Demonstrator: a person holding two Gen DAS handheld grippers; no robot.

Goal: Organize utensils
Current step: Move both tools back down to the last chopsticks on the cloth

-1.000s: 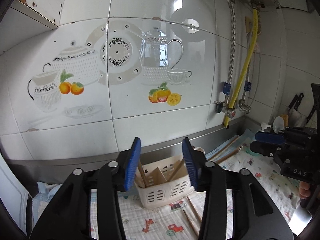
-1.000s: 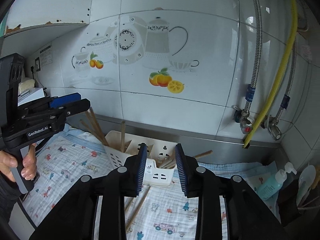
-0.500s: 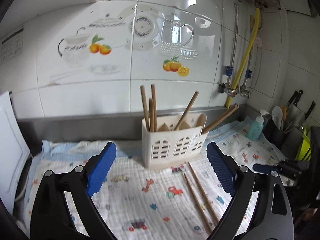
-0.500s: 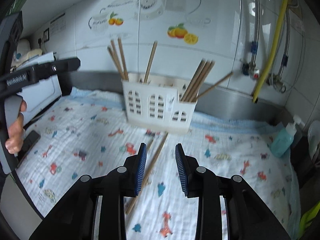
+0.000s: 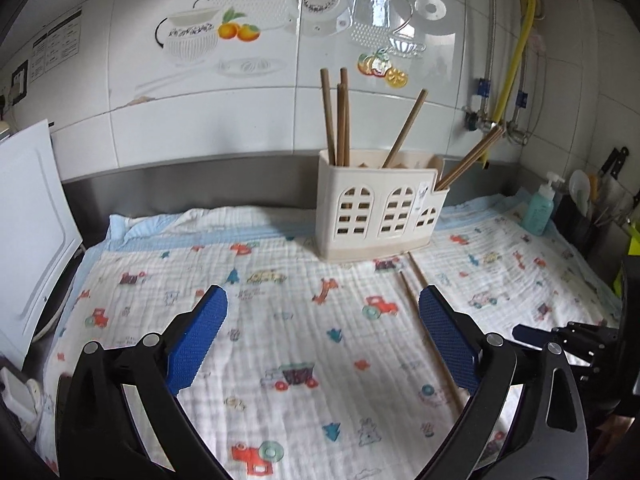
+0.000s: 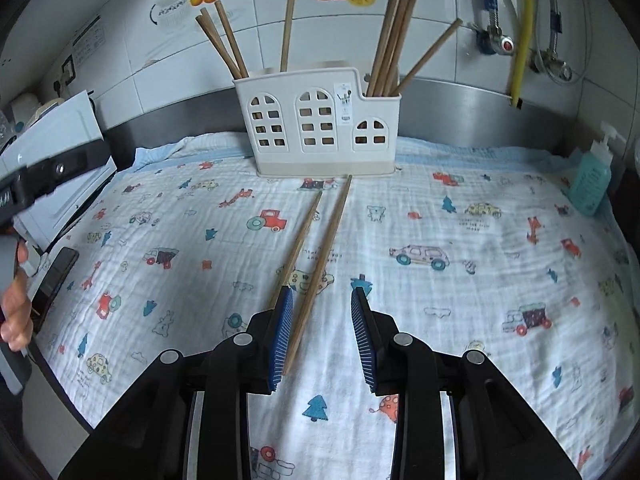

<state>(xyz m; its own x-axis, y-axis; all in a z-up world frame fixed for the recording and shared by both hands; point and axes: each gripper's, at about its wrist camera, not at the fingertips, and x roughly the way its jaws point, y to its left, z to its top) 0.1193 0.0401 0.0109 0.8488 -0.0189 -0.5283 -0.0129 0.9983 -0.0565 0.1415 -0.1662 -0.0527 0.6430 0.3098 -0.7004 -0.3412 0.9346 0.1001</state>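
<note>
A cream utensil holder stands at the back of the cloth and holds several wooden chopsticks. Two loose chopsticks lie on the cloth in front of it. My right gripper is open and empty, low over the near ends of the loose chopsticks; one lies between its fingers. My left gripper is wide open and empty above the cloth, left of the loose chopsticks. The right gripper also shows at the right edge of the left wrist view.
A printed cloth covers the counter. A white board leans at the left. A teal soap bottle stands at the right, with knives and utensils behind it. Pipes and a yellow hose run down the tiled wall.
Both grippers have pulled back and down from the holder to low over the cloth. The left gripper opened wide. The right gripper opened slightly and now straddles a loose chopstick.
</note>
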